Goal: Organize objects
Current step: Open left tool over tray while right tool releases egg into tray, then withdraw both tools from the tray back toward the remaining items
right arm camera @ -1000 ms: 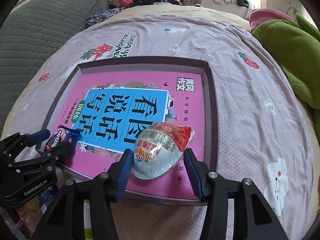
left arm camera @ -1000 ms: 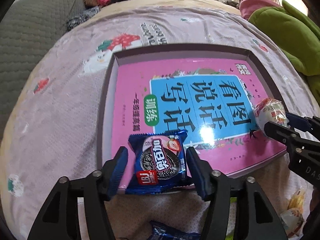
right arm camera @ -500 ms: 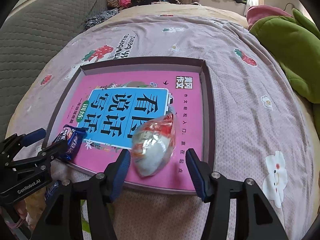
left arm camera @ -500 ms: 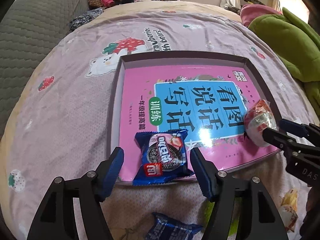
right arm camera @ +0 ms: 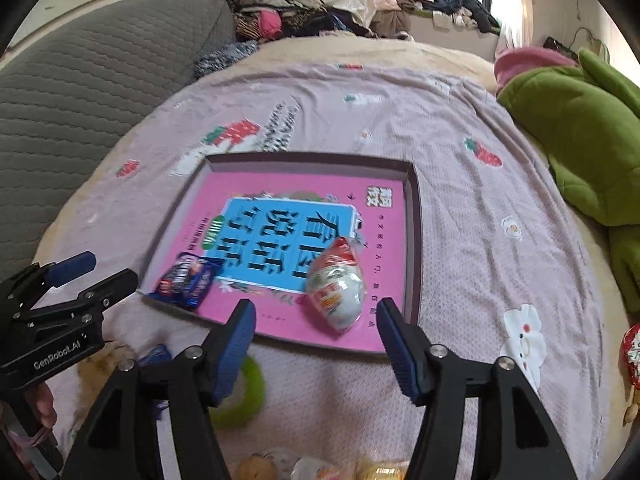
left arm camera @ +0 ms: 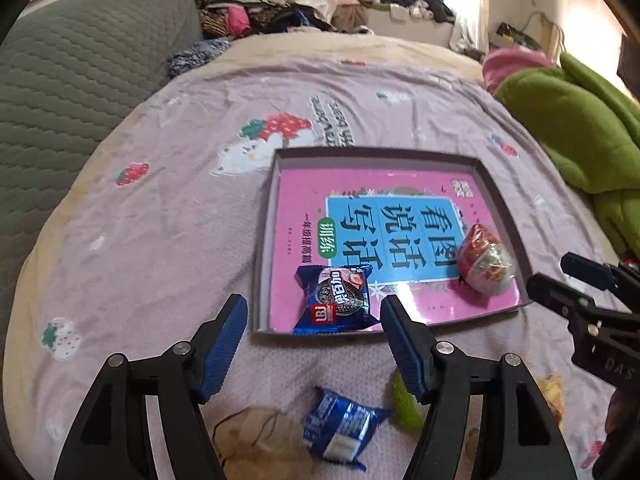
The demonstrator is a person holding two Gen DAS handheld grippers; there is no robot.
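A shallow grey tray [left arm camera: 266, 240] [right arm camera: 416, 240] lined with a pink and blue book lies on the bedspread. A blue cookie packet [left arm camera: 338, 300] [right arm camera: 188, 278] lies at the tray's near edge. An egg-shaped snack in clear red-and-white wrap [left arm camera: 486, 266] [right arm camera: 338, 286] lies near the tray's other front corner. My left gripper [left arm camera: 314, 346] hangs above and short of the cookie packet, its jaws opening with nothing between them. My right gripper [right arm camera: 316, 346] hovers short of the egg snack, its jaws likewise opening and empty. Each gripper shows at the edge of the other's view.
Loose on the spread near me are a second blue packet [left arm camera: 342, 430], a tan pouch [left arm camera: 260, 436], a green ring [right arm camera: 244, 396] and several yellow snacks [right arm camera: 320, 468]. A green plush [left arm camera: 576, 128] lies right, a grey cushion [left arm camera: 72, 92] left, heaped clothes behind.
Both grippers let go, widened and pulled up and back from the tray. The cookie packet and the egg snack stay lying in the tray; the egg snack tipped over onto its side.
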